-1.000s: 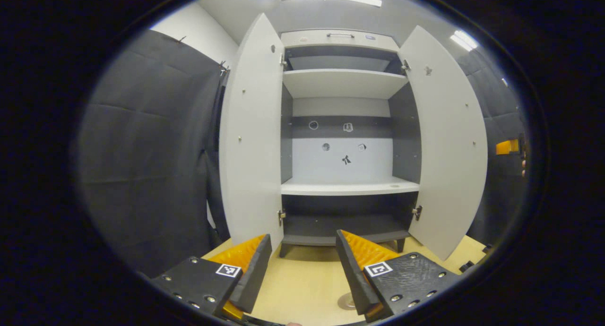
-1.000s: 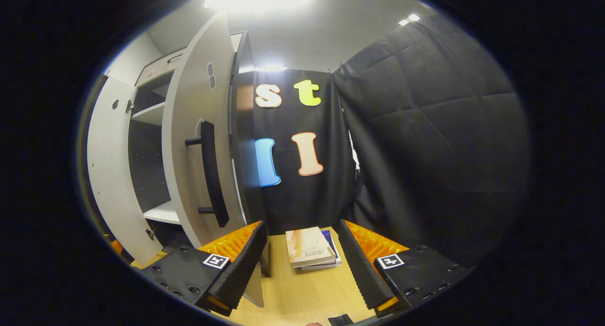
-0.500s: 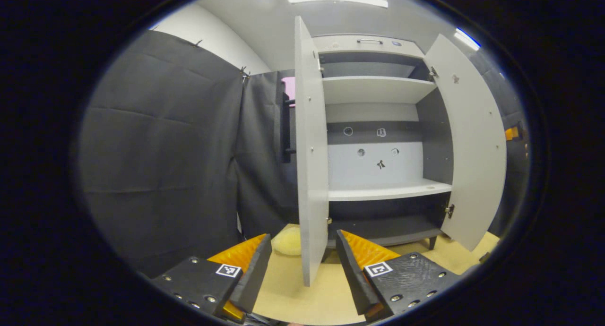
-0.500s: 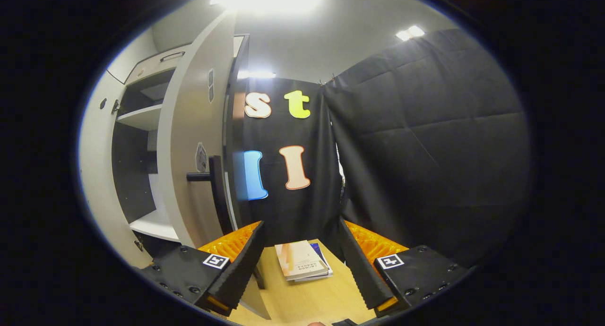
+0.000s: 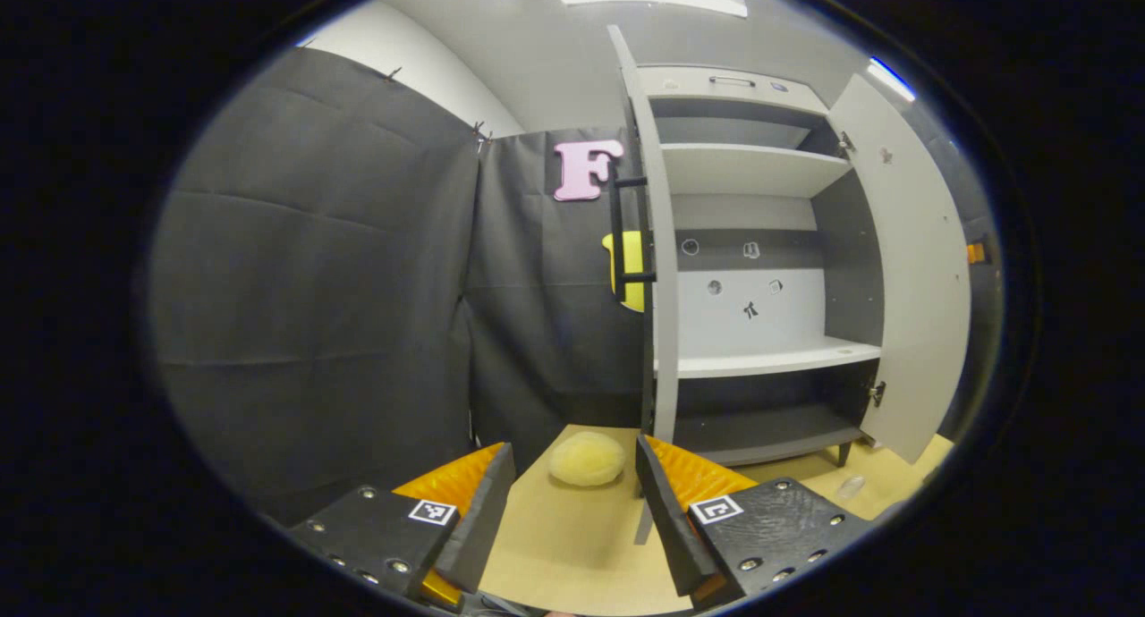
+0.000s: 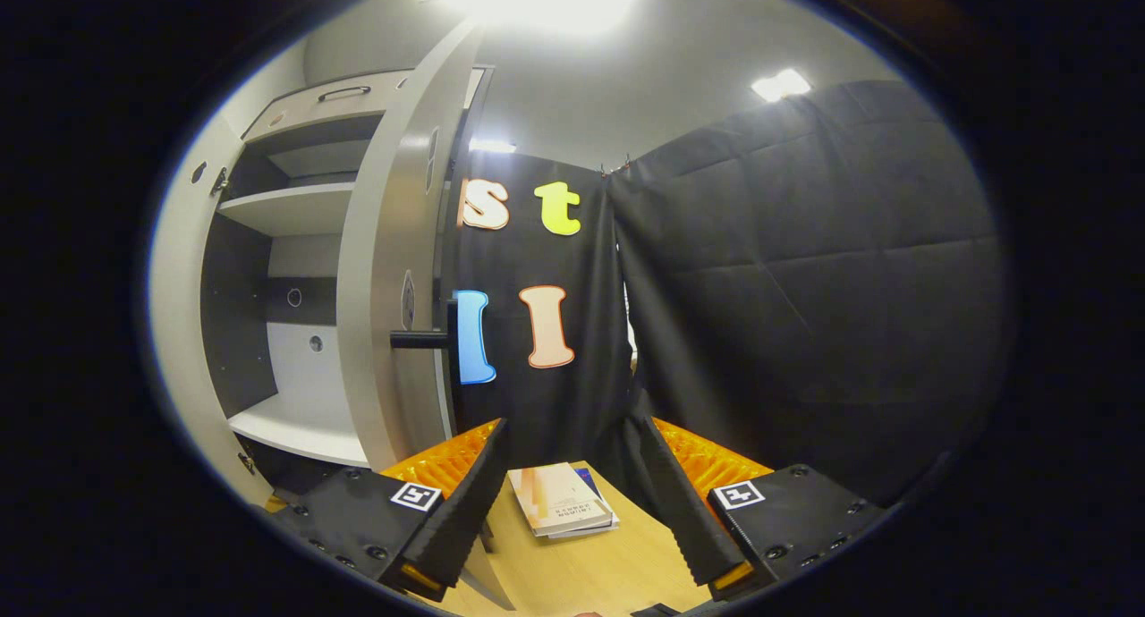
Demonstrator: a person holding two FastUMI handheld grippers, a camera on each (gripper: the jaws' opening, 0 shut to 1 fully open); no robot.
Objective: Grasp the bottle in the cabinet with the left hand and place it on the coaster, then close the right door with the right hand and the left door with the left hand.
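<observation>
Left gripper view: the left gripper [image 5: 572, 510], jaws apart and empty, sits at bottom centre. The left door [image 5: 657, 268] stands edge-on directly above it, near the upper finger line; the right door [image 5: 912, 268] hangs open at right.

Right gripper view: the right gripper [image 6: 572, 510], jaws apart and empty, sits at bottom centre, the right door [image 6: 394, 268] up-left of it, apart. Books [image 6: 559, 510] lie between the fingers on the table [image 6: 608, 572].

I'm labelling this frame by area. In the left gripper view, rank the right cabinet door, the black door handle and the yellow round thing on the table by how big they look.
1. Right cabinet door, by far the largest.
2. Black door handle and yellow round thing: unsure. The handle is longer but thin, and the round thing lies nearer the camera, so I won't rank them.
</observation>
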